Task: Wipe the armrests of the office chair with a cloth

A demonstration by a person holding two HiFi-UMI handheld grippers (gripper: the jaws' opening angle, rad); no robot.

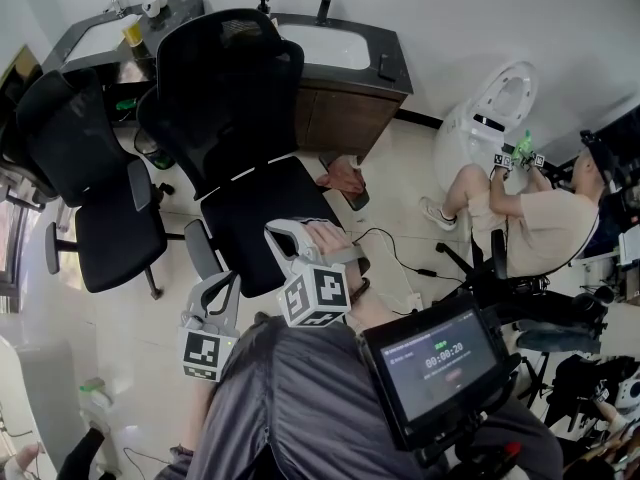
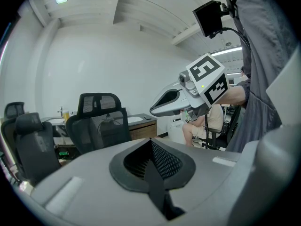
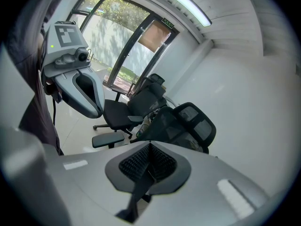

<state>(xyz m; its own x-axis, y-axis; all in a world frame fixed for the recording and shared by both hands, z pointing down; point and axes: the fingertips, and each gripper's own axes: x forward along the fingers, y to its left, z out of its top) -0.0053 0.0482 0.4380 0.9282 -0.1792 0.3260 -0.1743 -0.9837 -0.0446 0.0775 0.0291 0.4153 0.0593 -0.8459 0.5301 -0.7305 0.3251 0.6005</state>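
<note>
Closest to the lens: black-framed monitor [image 1: 440, 363] on its bracket, above grey sleeves. Just beyond, left tongs [image 2: 150, 160] pressed together on nothing, ribbed black pads meeting along one seam. Right tongs [image 3: 149, 161] likewise clamped tight, nothing pinched. Both held low before the black mesh office chair [image 1: 245, 128], near the seat's front edge.

Crumpled pinkish cloth [image 1: 343, 180] apart from both tongs, at the far end of the dark grey padded armrest [image 1: 356, 200] on the view's right. Resting on it or on the floor behind: impossible to tell. Other grey armrest [image 1: 198, 250] bare, just ahead of the left tongs. No smear or damp visible on either pad, hence no telling the amount wiped. Fits equally a cloth waiting for pick-up and a cloth laid down after wiping.

Round about:
- second black mesh chair [image 1: 95, 178] close on the left
- dark vanity surface with white basins [image 1: 335, 46] behind
- thin black cable [image 1: 395, 258] across the pale floor
- seated person in a beige shirt [image 1: 535, 223] well to the right

Only the seat between tongs and cloth.
</note>
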